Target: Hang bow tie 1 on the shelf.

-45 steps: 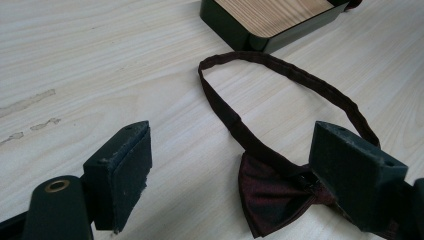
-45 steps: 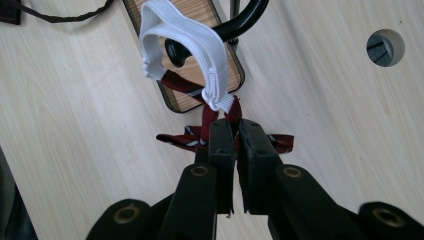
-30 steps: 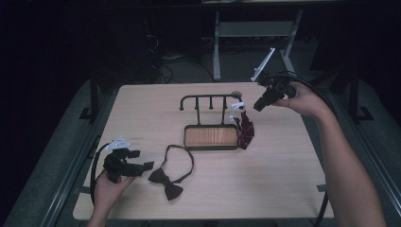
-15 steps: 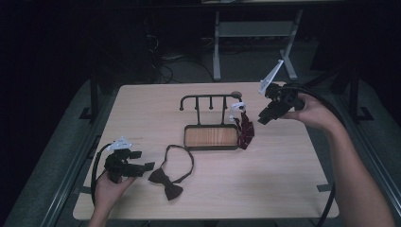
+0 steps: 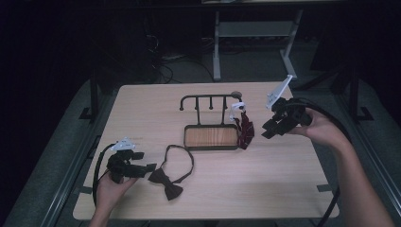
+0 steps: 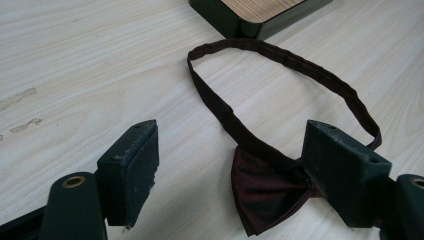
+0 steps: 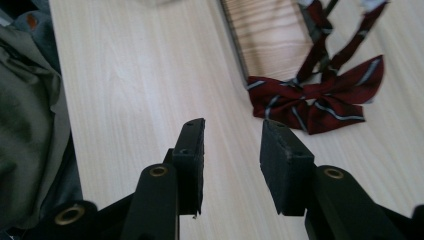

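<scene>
A dark maroon bow tie (image 5: 166, 184) with a looped strap lies on the table's front left. My left gripper (image 5: 149, 168) sits open just left of it. In the left gripper view the bow (image 6: 265, 190) lies between the wide jaws, which have just been closing a little; the pads do not press on it. A red striped bow tie (image 5: 245, 132) hangs at the right end of a black hook rack (image 5: 210, 97). My right gripper (image 5: 265, 130) hovers to its right; its jaws have just been opening and hold nothing (image 7: 232, 125), with the striped tie (image 7: 310, 100) ahead.
The rack stands on a black-rimmed wooden base (image 5: 210, 137) at the table's middle. Black cables loop from both grippers. Grey clothing (image 7: 25, 125) shows beyond the table edge in the right gripper view. A metal desk frame (image 5: 217, 42) stands behind the table.
My right gripper has moved right and down, away from the rack's right end, and its jaws have opened. The striped bow tie stays hanging there. The left hand has kept still.
</scene>
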{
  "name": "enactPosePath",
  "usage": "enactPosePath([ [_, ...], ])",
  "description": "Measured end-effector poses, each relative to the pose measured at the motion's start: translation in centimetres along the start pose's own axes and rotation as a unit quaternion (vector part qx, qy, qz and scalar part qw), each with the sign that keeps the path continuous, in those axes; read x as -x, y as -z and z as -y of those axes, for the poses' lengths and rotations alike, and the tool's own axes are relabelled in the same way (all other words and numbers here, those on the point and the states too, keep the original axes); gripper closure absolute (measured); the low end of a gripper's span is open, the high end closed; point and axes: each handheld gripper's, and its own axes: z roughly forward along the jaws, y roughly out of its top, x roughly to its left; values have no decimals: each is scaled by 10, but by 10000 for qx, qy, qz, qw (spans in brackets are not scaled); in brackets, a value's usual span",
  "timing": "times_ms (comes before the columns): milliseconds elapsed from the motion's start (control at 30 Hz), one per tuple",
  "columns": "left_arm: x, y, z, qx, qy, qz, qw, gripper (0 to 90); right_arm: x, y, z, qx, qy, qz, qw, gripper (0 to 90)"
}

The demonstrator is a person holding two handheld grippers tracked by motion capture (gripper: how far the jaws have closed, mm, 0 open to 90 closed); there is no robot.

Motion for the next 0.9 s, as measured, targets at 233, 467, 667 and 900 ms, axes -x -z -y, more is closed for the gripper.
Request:
enactPosePath([
  [233,1,-1,-1,-53,-77,20,10000,243,-11,-12,14,43,28,-65,10000,603],
  [467,3,-1,-4,-12,-71,157,9999,259,-22,-22,28,184,36,-87,9998,574],
  [667,4,-1,-10,-34,-132,240,9996,267,-34,-33,40,273,36,-157,9995,565],
  [900,10,-6,-21,-264,-389,224,9986,299,-42,-46,47,157,8,-170,9997,542],
])
